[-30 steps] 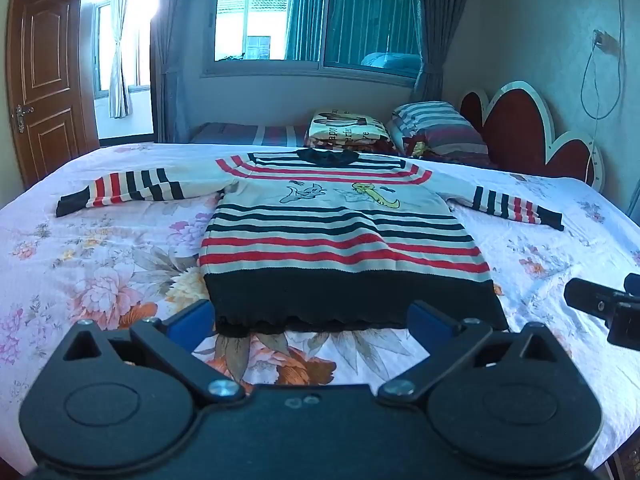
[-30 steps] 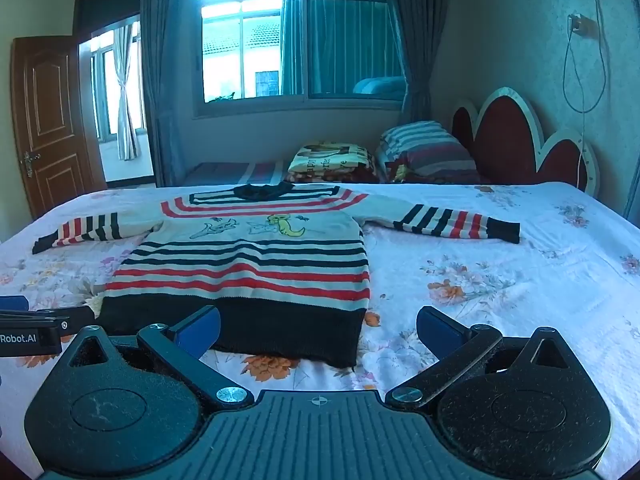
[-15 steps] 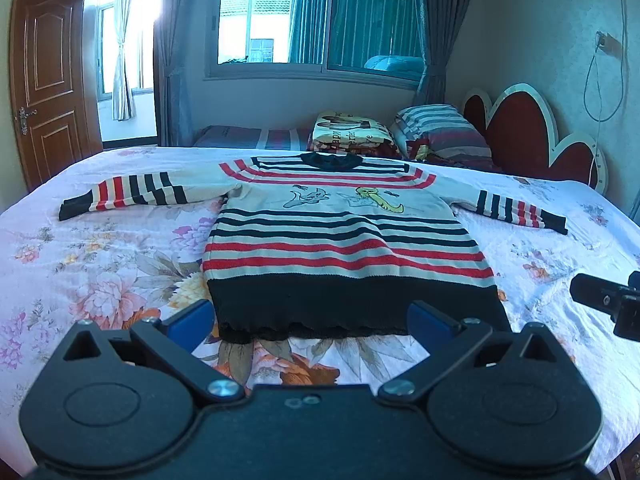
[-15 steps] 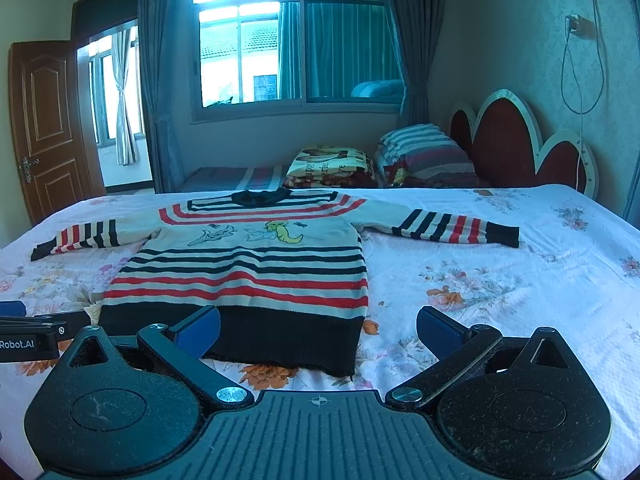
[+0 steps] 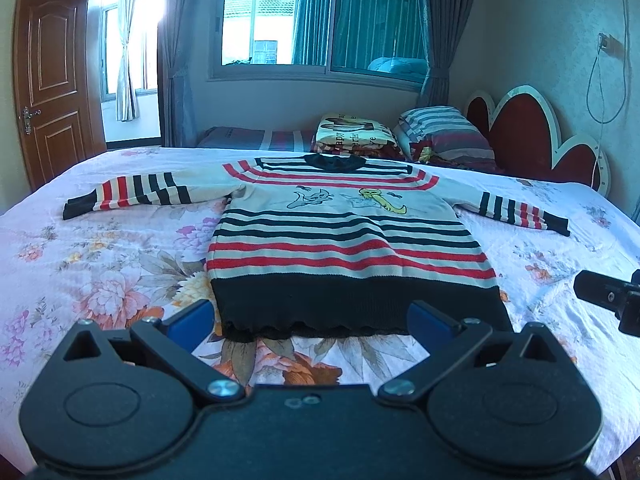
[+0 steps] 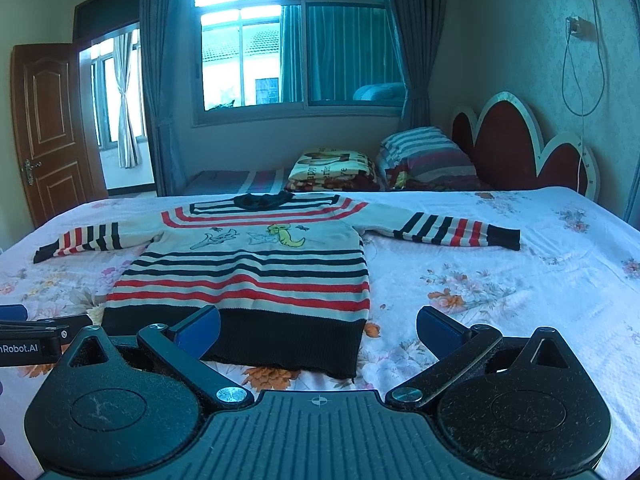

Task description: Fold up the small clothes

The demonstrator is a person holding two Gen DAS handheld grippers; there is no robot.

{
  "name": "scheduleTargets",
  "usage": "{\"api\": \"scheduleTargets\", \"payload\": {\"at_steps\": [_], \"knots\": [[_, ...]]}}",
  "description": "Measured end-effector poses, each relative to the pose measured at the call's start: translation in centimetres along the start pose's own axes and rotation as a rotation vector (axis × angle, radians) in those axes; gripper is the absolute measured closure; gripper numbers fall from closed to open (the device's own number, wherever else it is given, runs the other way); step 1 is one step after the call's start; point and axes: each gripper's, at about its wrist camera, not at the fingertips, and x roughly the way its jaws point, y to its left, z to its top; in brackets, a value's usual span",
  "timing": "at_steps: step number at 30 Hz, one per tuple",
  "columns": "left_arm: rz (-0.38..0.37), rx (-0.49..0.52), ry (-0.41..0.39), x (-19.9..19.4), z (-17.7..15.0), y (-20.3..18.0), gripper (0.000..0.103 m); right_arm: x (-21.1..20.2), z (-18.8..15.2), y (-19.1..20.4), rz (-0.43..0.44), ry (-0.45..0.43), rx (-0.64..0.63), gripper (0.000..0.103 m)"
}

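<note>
Left wrist view: my left gripper (image 5: 310, 318) sits at 6 o'clock, jaws spread wide, nothing between the blue pads (image 5: 188, 320). It hangs just short of the sweater's black hem; I can't tell whether the pads touch the cloth. The striped sweater (image 5: 344, 240) lies flat, front up, on the floral bedsheet (image 5: 100, 264), centre of frame, collar toward 12 o'clock. Left sleeve (image 5: 140, 194) stretched out to 10 o'clock, right sleeve (image 5: 516, 210) to 2 o'clock. Cartoon print on the chest. The right gripper (image 5: 612, 298) pokes in at 3 o'clock, only a black part visible, over the sheet and apart from the sweater. Pillows (image 5: 440, 134) at 1 o'clock by the red headboard (image 5: 524, 136). Door (image 5: 50, 84) at 9 o'clock, window (image 5: 320, 20) at 12.

Right wrist view: my right gripper (image 6: 318, 326) at 6 o'clock, jaws wide apart, empty. Its left pad (image 6: 200, 330) overlaps the black hem in the picture; contact I can't tell. Its right pad is over bare sheet. Sweater (image 6: 248, 276) sits left of centre, toward 11 o'clock, hem corner at about 6. Right sleeve (image 6: 452, 230) runs out to 2 o'clock, left sleeve (image 6: 84, 240) to 9. Left gripper (image 6: 28, 332) enters at 8 o'clock, just beside the hem's left end. Bedsheet (image 6: 520, 288) fills the right half. Headboard (image 6: 516, 144) at 2 o'clock, pillows (image 6: 424, 156) beside it, window (image 6: 296, 52) at 12, door (image 6: 48, 128) at 9.
</note>
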Motion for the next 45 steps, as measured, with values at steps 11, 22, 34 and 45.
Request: {"api": "scheduleTargets", "payload": {"at_steps": [11,22,34,45], "knots": [[0.0,0.002,0.0,-0.02,0.0,0.06,0.0,-0.12,-0.1,0.07,0.0,-0.001,0.004,0.0],[-0.002,0.0,-0.002,-0.11,-0.03,0.28,0.0,-0.15,-0.09,0.27,-0.003,0.001,0.009,0.0],[-0.002,0.0,0.0,-0.16,0.01,0.4,0.0,-0.01,-0.21,0.38,-0.001,0.001,0.008,0.0],[-0.004,0.004,0.001,-0.14,0.03,0.4,0.0,0.09,-0.27,0.63,0.003,0.005,0.007,0.0]]}}
